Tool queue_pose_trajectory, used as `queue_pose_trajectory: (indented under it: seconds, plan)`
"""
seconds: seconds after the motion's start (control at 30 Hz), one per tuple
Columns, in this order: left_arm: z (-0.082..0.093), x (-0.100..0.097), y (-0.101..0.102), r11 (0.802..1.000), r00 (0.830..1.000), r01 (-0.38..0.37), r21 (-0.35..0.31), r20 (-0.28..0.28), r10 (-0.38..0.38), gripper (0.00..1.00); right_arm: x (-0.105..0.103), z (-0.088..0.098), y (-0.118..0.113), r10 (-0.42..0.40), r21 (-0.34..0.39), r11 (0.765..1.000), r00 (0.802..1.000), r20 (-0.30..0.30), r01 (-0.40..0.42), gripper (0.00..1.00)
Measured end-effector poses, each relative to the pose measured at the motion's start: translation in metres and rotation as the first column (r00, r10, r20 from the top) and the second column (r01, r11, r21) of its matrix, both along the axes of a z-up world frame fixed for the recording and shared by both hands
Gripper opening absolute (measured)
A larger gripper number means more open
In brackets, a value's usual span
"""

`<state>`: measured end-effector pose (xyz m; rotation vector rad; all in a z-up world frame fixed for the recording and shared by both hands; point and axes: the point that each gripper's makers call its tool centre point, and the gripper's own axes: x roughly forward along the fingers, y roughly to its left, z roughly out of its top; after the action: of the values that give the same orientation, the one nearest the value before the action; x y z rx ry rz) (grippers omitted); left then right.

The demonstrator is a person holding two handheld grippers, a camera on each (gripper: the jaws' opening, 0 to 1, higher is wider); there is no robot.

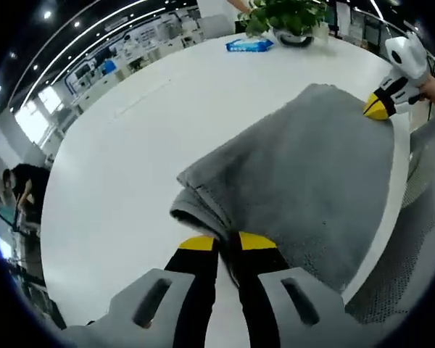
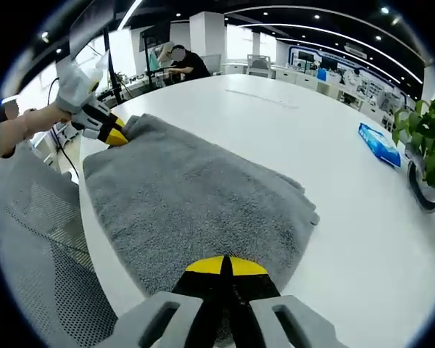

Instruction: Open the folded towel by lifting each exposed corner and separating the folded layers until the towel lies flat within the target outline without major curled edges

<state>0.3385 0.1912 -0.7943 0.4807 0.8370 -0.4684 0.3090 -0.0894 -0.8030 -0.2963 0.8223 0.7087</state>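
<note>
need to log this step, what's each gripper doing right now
left gripper: shut on a corner of the grey towel.
right gripper: shut on the towel's opposite edge.

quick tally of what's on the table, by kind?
Grey towel: 1
Blue packet: 1
Potted plant: 1
Gripper, shut on a towel corner: 2, left and right
Total: 5

An open-plan office: rows of desks (image 2: 326, 72) under ceiling strip lights (image 1: 80, 40), with a potted plant (image 1: 286, 18).
</note>
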Motion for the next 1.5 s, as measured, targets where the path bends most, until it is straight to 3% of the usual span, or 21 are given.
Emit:
queue_pose_trajectory:
  seconds: [0.07,0.2,0.37,0.4,0.47,0.5,0.57,0.67,0.7,0.8,0.9,1.0,1.13,1.2,1.3,1.5]
  plan:
    - [-0.002,0.002,-0.002,0.999,0.999,0.045,0.029,0.018,-0.046,0.09,0.0,0.0,0.0,0.002,-0.002,1.0,1.0,0.003,-0.002,0.0]
    - [-0.001,0.002,-0.002,0.999,0.999,0.041,0.036,0.028,-0.042,0.09,0.0,0.0,0.0,0.004,-0.006,1.0,1.0,0.008,-0.004,0.0]
    - [0.003,0.001,0.004,0.992,0.995,-0.09,-0.091,0.024,0.092,0.15,-0.001,0.002,0.0,0.004,0.003,1.0,0.999,0.034,-0.005,0.0]
    - [0.007,0.001,0.008,0.982,0.99,-0.141,-0.128,0.01,0.143,0.21,0.0,0.005,0.002,-0.043,0.036,0.998,0.999,0.019,0.042,0.0]
    - [0.018,-0.002,0.009,0.971,0.987,-0.159,-0.18,0.006,0.163,0.31,0.002,0.018,0.012,-0.082,0.133,0.988,0.997,0.002,0.081,0.06]
    - [0.028,0.0,0.01,0.964,0.982,-0.172,-0.201,0.041,0.183,0.31,0.006,0.027,0.019,-0.072,0.18,0.981,0.997,0.034,0.065,0.11]
    - [0.043,-0.001,0.008,0.961,0.981,-0.161,-0.224,0.074,0.181,0.28,0.009,0.041,0.027,-0.067,0.201,0.978,0.994,0.088,0.048,0.15]
    - [0.051,-0.001,-0.005,0.973,0.987,-0.104,-0.205,0.099,0.126,0.27,-0.003,0.041,0.045,0.024,0.161,0.986,0.994,0.103,-0.04,0.12]
    - [0.052,-0.001,-0.008,0.975,0.988,-0.094,-0.2,0.105,0.117,0.26,-0.011,0.038,0.056,0.058,0.169,0.983,0.995,0.076,-0.071,0.1]
    - [0.055,0.006,-0.045,0.983,0.992,0.023,-0.182,0.129,0.001,0.23,-0.027,0.033,0.075,0.115,0.199,0.973,0.993,0.022,-0.117,0.07]
    - [0.045,0.01,-0.084,0.973,0.996,0.075,-0.22,0.07,-0.061,0.22,-0.043,0.029,0.096,0.178,0.222,0.96,0.984,-0.021,-0.169,0.07]
    - [0.034,0.016,-0.113,0.971,0.985,0.168,-0.168,0.055,-0.161,0.17,-0.051,0.026,0.109,0.214,0.219,0.954,0.976,-0.027,-0.203,0.06]
    - [0.018,0.015,-0.144,0.957,0.972,0.235,-0.171,0.007,-0.237,0.17,-0.056,0.015,0.112,0.234,0.186,0.958,0.971,-0.053,-0.22,0.07]
    - [0.012,0.019,-0.148,0.958,0.969,0.244,-0.153,0.006,-0.246,0.15,-0.057,0.006,0.106,0.251,0.126,0.962,0.967,-0.054,-0.242,0.06]
    - [-0.001,0.022,-0.147,0.96,0.965,0.257,-0.108,-0.02,-0.26,0.15,-0.058,0.006,0.109,0.274,0.124,0.955,0.961,-0.034,-0.268,0.06]
    - [-0.002,0.02,-0.144,0.955,0.962,0.269,-0.124,-0.009,-0.272,0.14,-0.056,0.003,0.108,0.295,0.088,0.952,0.955,-0.019,-0.293,0.05]
